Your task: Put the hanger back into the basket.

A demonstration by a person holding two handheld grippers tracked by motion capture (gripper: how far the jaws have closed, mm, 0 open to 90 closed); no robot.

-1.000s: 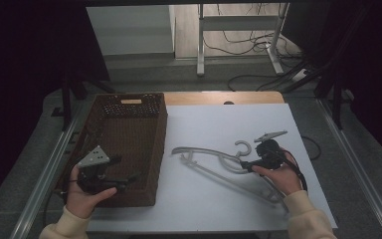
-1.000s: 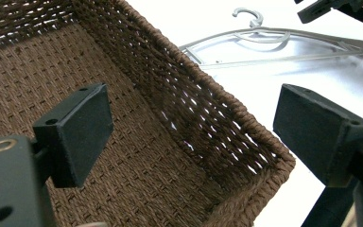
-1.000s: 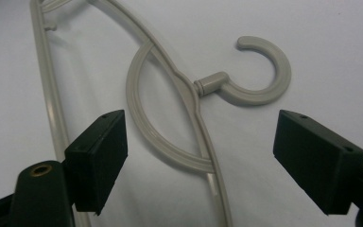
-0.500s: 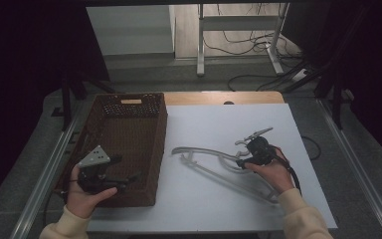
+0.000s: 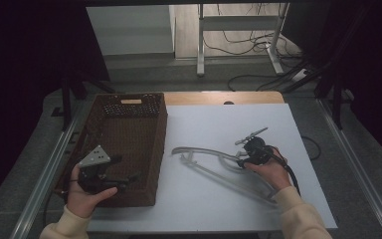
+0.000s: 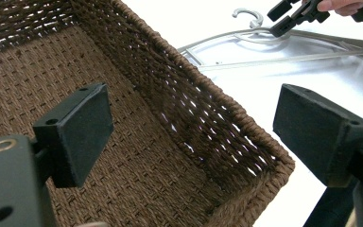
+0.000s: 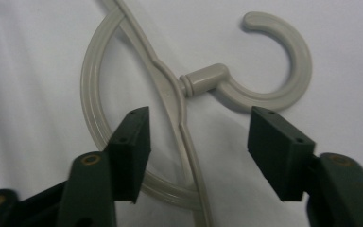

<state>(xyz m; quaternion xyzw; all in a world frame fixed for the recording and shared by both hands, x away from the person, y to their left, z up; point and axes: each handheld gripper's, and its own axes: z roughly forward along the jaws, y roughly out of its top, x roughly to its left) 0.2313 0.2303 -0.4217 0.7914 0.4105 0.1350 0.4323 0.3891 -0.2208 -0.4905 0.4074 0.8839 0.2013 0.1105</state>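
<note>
**So, grabbing a plastic hanger by the neck: where to pinch?**

Okay, quick rundown. A pale grey plastic hanger (image 5: 219,164) lies flat on the white worktop (image 5: 204,124), roughly in the middle of the high view, with its hook end pointing toward the right gripper (image 5: 244,153). In the right gripper view the jaws are spread wide and sit just above the hanger's neck (image 7: 170,101), one on each side of the spot where the hook stem (image 7: 203,78) meets the arms. Nothing is between them yet, and I can't say for sure whether they touch the plastic.

The left gripper (image 5: 124,178) is parked at the lower left of the high view, over the near corner of the brown wicker basket (image 5: 134,107). Its jaws are also wide apart and holding nothing; the basket wall runs between them in the left gripper view.

My guess on handling: the hanger looks light, stiff and fairly slick, moulded plastic with thin ribs. Pinch a long arm and it'll probably swing or twist. The neck right below the hook looks like the best hold since it's near the balance point. The hook itself seems rounder, so it could roll in the jaws. Being flat on the worktop, it may need a low, careful close to get under the edges.
</note>
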